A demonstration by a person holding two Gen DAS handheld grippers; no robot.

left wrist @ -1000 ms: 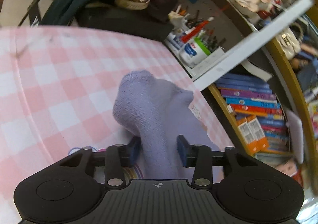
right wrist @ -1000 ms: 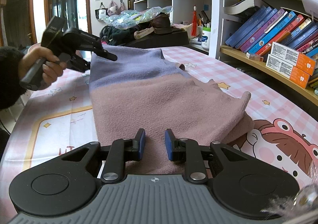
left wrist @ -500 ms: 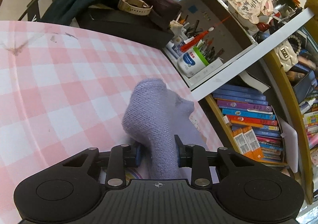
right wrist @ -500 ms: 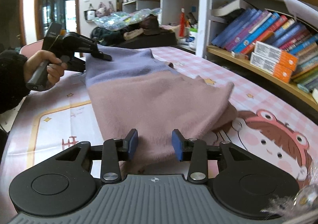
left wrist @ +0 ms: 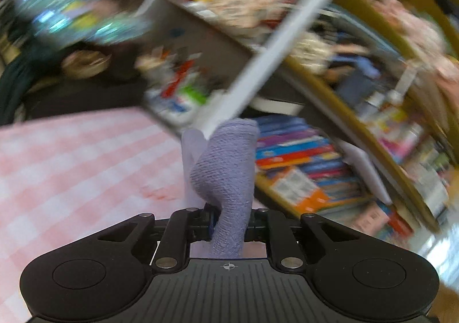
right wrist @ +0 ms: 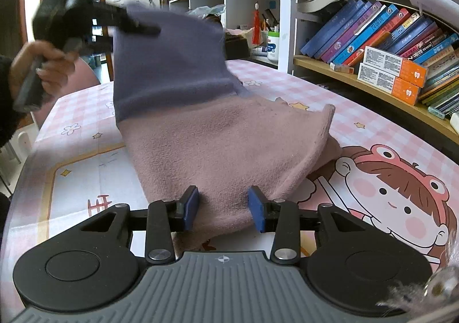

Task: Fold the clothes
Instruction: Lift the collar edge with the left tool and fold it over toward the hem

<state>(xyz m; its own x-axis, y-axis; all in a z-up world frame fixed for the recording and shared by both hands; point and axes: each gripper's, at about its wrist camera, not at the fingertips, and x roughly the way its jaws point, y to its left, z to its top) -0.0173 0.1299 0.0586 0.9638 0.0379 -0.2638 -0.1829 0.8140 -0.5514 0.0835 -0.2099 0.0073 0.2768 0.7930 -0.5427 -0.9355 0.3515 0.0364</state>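
Each claw [right wrist: 223, 209] has a black ribbed body, silver screws, blue pads [right wrist: 191, 207]; fuzzy black sleeve [right wrist: 4, 99].

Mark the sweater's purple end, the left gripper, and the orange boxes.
sweater [right wrist: 172, 65], right wrist view: lifted purple end.
left gripper [left wrist: 229, 218], left wrist view: between fingertips clamping knit.
orange boxes [right wrist: 396, 73], right wrist view: upper box's face.

The left wrist view is smeared with motion blur: the shelves [left wrist: 330, 70] beyond the left claw [left wrist: 228, 221] streak diagonally, while the claw itself and the knit sleeve [left wrist: 226, 174] in it stay sharp. The right wrist view is crisp and evenly daylit, with soft shadows; only the person's hand [right wrist: 43, 70] far left of the right claw [right wrist: 223, 208] blurs. Both pictures bow at the edges.
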